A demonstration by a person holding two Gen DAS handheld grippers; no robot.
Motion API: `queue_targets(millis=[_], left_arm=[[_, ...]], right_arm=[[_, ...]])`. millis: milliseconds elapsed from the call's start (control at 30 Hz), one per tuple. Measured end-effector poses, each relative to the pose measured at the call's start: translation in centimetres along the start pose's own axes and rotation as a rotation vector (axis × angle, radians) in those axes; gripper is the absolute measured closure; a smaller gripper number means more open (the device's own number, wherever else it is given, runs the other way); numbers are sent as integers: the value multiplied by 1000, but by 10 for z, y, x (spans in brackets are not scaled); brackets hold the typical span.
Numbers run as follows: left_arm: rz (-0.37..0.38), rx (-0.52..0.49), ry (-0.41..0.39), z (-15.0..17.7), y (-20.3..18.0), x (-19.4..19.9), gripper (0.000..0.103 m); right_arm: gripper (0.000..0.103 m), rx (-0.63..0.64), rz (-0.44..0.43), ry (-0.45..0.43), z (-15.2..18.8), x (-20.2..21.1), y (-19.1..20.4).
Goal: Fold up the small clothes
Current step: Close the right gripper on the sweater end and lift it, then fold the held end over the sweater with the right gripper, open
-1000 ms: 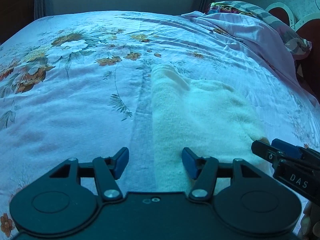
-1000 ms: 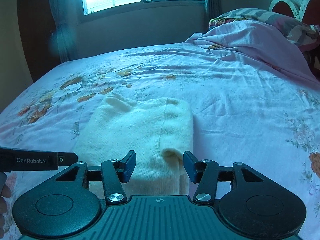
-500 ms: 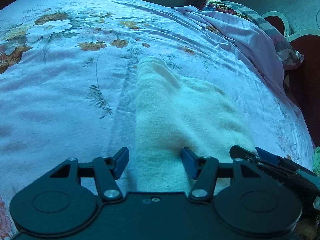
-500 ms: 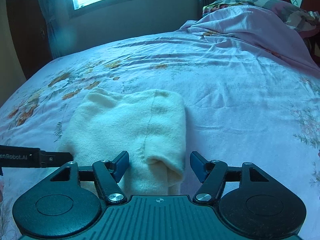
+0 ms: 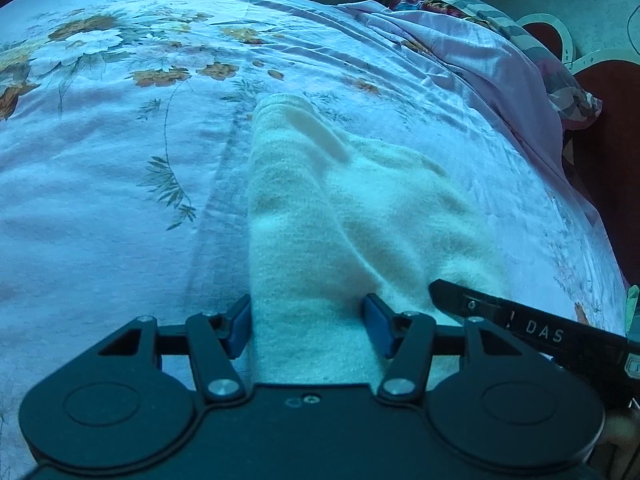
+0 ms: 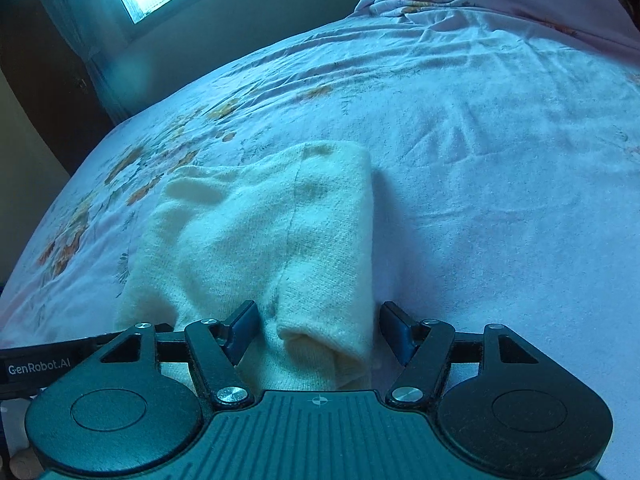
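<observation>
- Lettering: "DAS" in pale capitals runs along the black side of the right gripper [image 5: 532,328] where it enters the left wrist view from the right; "GenRobot.AI" in white sits on the black bar of the left gripper [image 6: 40,368] at the left edge of the right wrist view.
- Garment [image 5: 340,232]: a small cream knit piece, fuzzy and soft, folded into a thick oblong. It lies on the sheet [image 5: 100,200] straight ahead of both grippers, its near end reaching in between their fingers.
- A seam line runs down the garment [image 6: 260,240] in the right wrist view, and the right-hand part is rolled over into a rounded tube whose open end faces the camera.
- A narrow flap at the far end of the garment sticks up slightly, ahead and left of the right gripper.
- Left gripper [image 5: 308,328]: jaws about half open, the garment's left portion lying between the blue pads; the left pad sits at the fabric's edge, the right pad rests against the knit, no clear squeeze.
- Right gripper [image 6: 318,330]: jaws fairly wide, straddling the rolled tube; a gap shows beside the right pad, so nothing is gripped.
- Sheet: pale lilac with orange and white flowers, wrinkled.
</observation>
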State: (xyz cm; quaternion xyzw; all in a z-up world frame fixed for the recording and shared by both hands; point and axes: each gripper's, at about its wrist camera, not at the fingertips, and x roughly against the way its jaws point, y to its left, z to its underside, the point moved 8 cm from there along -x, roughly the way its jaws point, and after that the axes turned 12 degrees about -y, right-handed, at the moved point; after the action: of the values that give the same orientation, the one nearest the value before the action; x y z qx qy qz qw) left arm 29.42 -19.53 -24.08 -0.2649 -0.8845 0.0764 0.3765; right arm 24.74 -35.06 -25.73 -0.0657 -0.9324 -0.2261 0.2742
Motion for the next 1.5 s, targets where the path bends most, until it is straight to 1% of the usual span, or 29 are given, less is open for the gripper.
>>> queue_targets(millis=[33, 67, 100, 133, 167, 333, 500, 533, 567, 633, 800, 933, 1100, 1267, 1400, 1500], left_arm=[[4, 0, 0, 0, 0, 0, 50], [6, -3, -1, 0, -1, 1, 53], [6, -7, -1, 0, -2, 2, 55], [5, -14, -2, 0, -3, 2, 57], [2, -23, -4, 0, -4, 3, 60], [-21, -58, -4, 0, -8, 2, 60], [-42, -74, -9, 0, -10, 1, 61], [-48, -81, -14, 0, -11, 3, 64], [-54, -90, -20, -1, -12, 4, 66], [-63, -101, -32, -2, -15, 8, 69], [-74, -126, -60, -4, -20, 21, 72], [-75, -141, -77, -5, -23, 35, 73], [-73, -130, -106, -7, -18, 65, 73], [-76, -103, -137, -10, -1, 109, 73], [-94, -91, -152, -5, 24, 152, 73], [-116, -75, -162, 3, 45, 178, 73]], right_arm=[[37, -3, -6, 5, 0, -1, 1], [45, -2, -10, 8, 0, -1, 2], [48, -8, -22, 14, 1, -2, 4], [55, -23, -31, 18, 1, -1, 4], [58, -34, -36, 20, 1, -1, 4], [59, -51, -35, 17, 1, -4, 1], [59, -28, -14, 21, 1, -7, 5], [65, -19, -8, 15, 1, -7, 9], [68, -15, -7, 9, 1, -5, 11], [72, -6, 1, -9, -1, 0, 14], [75, 14, -2, -50, -7, 16, 24], [75, 37, -26, -80, -14, 32, 39], [75, 66, -68, -107, -16, 55, 64], [76, 72, -129, -124, -12, 80, 99], [76, 75, -191, -119, 1, 98, 131], [76, 78, -235, -102, 20, 107, 155]])
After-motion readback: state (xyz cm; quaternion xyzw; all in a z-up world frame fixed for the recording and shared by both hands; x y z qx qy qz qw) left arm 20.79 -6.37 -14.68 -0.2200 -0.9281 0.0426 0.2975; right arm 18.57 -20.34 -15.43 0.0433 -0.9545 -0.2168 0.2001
